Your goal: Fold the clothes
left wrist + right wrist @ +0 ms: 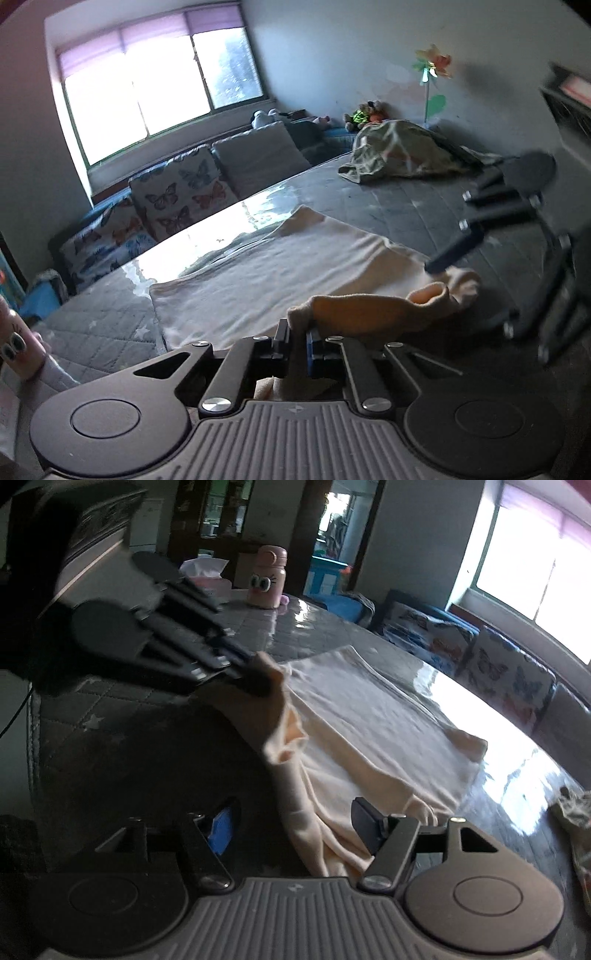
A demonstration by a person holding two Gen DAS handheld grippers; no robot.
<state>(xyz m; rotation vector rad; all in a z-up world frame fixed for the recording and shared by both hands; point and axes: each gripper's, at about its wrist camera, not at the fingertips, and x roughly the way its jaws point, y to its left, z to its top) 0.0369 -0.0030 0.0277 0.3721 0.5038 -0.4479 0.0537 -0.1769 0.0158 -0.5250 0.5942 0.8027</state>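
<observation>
A cream garment (pixel 266 273) lies spread on the grey quilted table (pixel 388 206). It also shows in the right wrist view (pixel 362 731). My left gripper (pixel 298 341) is shut on a bunched edge of the garment and lifts it; it appears in the right wrist view (pixel 255 672) at the upper left, pinching the cloth. My right gripper (pixel 291 825) is open, its fingers either side of a hanging part of the garment, not closed on it. It shows blurred at the right in the left wrist view (pixel 454 247).
An olive garment (pixel 399 153) lies heaped at the table's far end. A pink bottle with eyes (pixel 267 578) and a tissue box (pixel 207 574) stand on the table. A sofa with butterfly cushions (pixel 177 195) runs under the window.
</observation>
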